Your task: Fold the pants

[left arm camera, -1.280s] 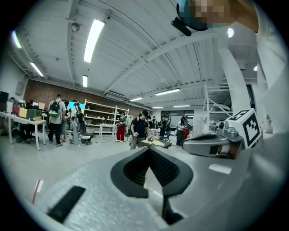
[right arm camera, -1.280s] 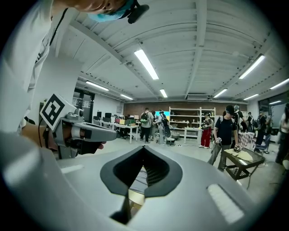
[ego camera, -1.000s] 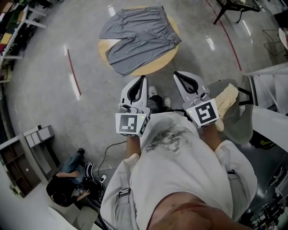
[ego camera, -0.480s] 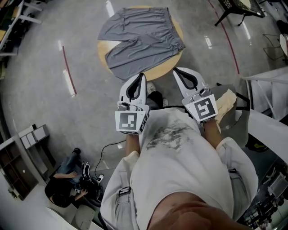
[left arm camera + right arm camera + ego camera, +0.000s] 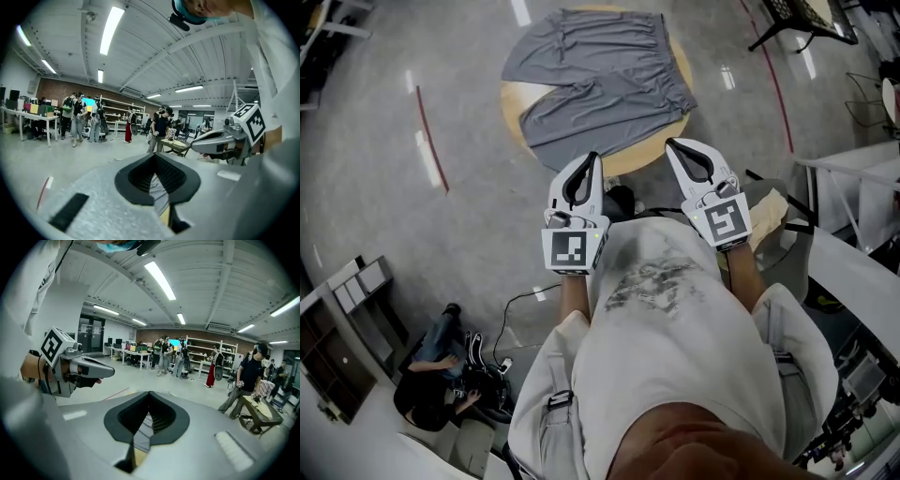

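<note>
Round table [image 5: 517,105] at twelve o'clock bears spread grey pants [image 5: 600,66]; left gripper [image 5: 592,157] and right gripper [image 5: 672,143] hover clenched, empty.

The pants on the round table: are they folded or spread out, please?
Spread out: the pants lie flat, both legs apart.

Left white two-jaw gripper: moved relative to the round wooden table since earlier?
Yes. The left gripper has advanced toward the round wooden table: its tip now overlaps the near rim, earlier it stopped just short.
</note>
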Demonstrator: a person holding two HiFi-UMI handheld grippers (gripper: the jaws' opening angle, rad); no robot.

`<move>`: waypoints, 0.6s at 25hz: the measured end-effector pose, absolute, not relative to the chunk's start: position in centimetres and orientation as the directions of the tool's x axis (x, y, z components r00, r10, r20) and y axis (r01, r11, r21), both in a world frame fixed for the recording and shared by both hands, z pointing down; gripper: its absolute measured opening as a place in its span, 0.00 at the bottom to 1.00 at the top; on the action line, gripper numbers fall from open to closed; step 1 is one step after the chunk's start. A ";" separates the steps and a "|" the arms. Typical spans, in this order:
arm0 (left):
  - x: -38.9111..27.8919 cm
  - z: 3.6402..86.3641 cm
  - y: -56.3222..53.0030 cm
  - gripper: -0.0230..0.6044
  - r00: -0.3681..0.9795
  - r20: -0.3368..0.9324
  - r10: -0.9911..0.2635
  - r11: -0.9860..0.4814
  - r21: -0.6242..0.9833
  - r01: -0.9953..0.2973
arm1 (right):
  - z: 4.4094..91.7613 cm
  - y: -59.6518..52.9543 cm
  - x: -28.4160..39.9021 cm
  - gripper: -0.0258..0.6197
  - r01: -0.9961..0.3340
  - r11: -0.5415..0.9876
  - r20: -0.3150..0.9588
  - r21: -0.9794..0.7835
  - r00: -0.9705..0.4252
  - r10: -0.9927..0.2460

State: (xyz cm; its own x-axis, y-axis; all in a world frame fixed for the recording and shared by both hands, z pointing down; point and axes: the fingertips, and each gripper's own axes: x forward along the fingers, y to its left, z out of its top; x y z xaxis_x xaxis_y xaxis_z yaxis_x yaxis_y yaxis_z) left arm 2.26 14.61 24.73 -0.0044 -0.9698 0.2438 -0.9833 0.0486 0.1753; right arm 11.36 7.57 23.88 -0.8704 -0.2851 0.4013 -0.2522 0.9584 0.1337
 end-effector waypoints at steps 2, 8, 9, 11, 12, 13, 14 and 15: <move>1.4 25.5 14.2 0.05 -0.002 0.246 -0.969 0.049 0.184 -0.982 | 24.8 7.1 10.9 0.05 -0.259 0.957 0.420 0.130 -0.860 -0.289; -0.4 27.7 13.9 0.05 -0.005 0.279 -0.960 0.061 0.192 -0.980 | 26.4 5.7 10.1 0.05 -0.259 0.954 0.446 0.149 -0.844 -0.298; -0.6 27.9 13.9 0.05 -0.008 0.279 -0.960 0.065 0.196 -0.978 | 26.8 5.4 10.1 0.05 -0.263 0.954 0.452 0.145 -0.840 -0.300; -0.7 28.6 13.6 0.05 -0.008 0.287 -0.958 0.068 0.199 -0.978 | 27.5 4.9 10.0 0.05 -0.261 0.954 0.459 0.146 -0.837 -0.298; -0.7 29.1 13.5 0.05 -0.005 0.297 -0.955 0.066 0.196 -0.978 | 27.8 4.5 9.9 0.05 -0.255 0.955 0.462 0.148 -0.836 -0.295; -0.7 29.7 13.3 0.05 -0.003 0.307 -0.952 0.065 0.192 -0.979 | 28.1 4.2 9.8 0.05 -0.251 0.957 0.466 0.147 -0.836 -0.291; -0.7 30.2 13.1 0.05 -0.002 0.314 -0.949 0.064 0.188 -0.980 | 28.4 3.9 9.6 0.05 -0.250 0.958 0.470 0.139 -0.835 -0.286; -0.7 30.6 12.9 0.05 -0.002 0.320 -0.947 0.064 0.184 -0.981 | 28.8 3.6 9.4 0.05 -0.249 0.960 0.474 0.128 -0.835 -0.280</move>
